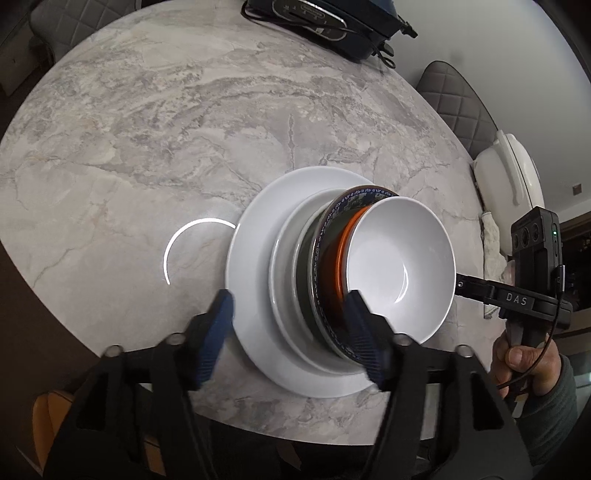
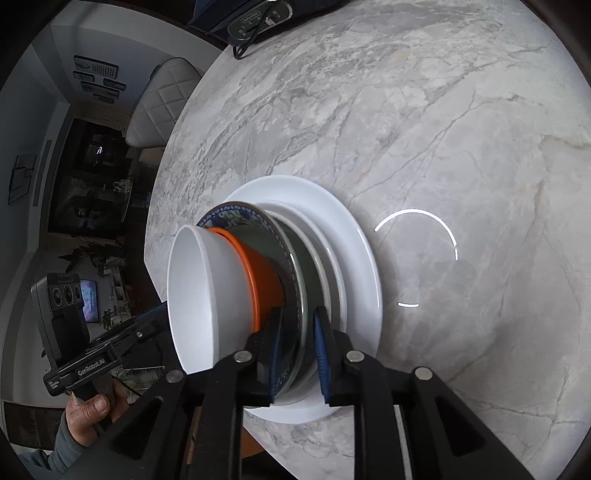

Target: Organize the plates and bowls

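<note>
A stack of dishes stands on the marble table (image 1: 147,129): a large white plate (image 1: 255,295), a smaller white plate (image 1: 288,258), a dark green plate, a blue-patterned plate (image 1: 354,195), an orange bowl (image 1: 341,251) and a white bowl (image 1: 402,266) on top. My left gripper (image 1: 291,325) is open, its jaws spread over the near edge of the stack. My right gripper (image 2: 299,350) straddles the rims of the blue-patterned plate (image 2: 236,214) and green plate (image 2: 314,273); its grip is unclear. The white bowl (image 2: 199,295) and orange bowl (image 2: 262,273) sit left of its fingers.
A dark appliance with a cord (image 1: 325,22) lies at the table's far edge. Quilted chairs (image 1: 458,107) stand beside the table, and a white appliance (image 1: 509,173) is at the right. The table edge runs close below the stack.
</note>
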Tool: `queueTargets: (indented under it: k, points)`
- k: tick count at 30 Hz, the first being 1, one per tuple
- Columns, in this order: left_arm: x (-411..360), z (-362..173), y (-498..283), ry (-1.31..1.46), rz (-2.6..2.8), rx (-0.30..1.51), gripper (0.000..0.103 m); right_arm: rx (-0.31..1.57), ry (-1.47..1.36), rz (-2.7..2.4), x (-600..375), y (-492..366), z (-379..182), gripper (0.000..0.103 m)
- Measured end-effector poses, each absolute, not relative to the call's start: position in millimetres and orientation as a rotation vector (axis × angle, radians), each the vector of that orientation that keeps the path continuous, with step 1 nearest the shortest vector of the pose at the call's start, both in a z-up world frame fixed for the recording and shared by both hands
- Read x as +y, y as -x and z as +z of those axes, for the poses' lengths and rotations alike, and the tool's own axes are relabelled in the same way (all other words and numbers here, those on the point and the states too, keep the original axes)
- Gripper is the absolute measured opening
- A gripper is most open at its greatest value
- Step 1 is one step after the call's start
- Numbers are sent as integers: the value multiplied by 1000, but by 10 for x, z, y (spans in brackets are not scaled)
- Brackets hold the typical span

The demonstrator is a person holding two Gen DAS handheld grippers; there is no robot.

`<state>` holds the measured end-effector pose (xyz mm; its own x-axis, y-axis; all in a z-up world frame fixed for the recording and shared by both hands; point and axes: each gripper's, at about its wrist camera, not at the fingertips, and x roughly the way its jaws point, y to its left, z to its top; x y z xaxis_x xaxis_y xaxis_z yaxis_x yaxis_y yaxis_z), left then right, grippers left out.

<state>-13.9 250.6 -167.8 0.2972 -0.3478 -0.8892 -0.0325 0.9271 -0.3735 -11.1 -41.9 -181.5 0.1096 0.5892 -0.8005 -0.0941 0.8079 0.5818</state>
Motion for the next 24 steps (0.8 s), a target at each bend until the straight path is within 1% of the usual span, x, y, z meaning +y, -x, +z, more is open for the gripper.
queueTargets:
  k: [1,2,3,4,5,7,9,13,17,19,21,24]
  points:
    - [2520,-1605,180,336,-208,1233,87,1365,-419,504,-439,132,-1758,36]
    - [2524,-1537,220,315,-198,1213,91,1348,-398,481,-466,159,-1694,51]
    - [2523,-1473,257,295,-189,1199,96,1326,-393,468,-500,194,-1624,69]
    - [2513,-1418,293,278,-183,1187,97,1301,-393,451,-543,234,-1557,78]
    - [2499,-1362,332,264,-182,1177,97,1272,-387,429,-582,280,-1484,90]
    - [2434,-1263,389,209,-164,1169,97,1221,-367,398,-634,393,-1350,93]
    - [2334,-1153,448,115,-117,1145,97,1190,-344,341,-673,498,-1258,101]
    - [2220,-884,557,-30,-6,1030,97,1107,-325,307,-679,741,-1061,103]
    - [2195,-591,655,-37,5,905,97,1051,-332,300,-648,923,-908,103]
    - [2178,-524,669,-28,31,900,97,1025,-331,289,-652,994,-829,103]
    - [2129,-499,701,-39,99,933,97,1006,-321,283,-648,1059,-756,103]
    - [1997,-466,813,-105,201,947,97,981,-282,279,-635,1116,-652,103]
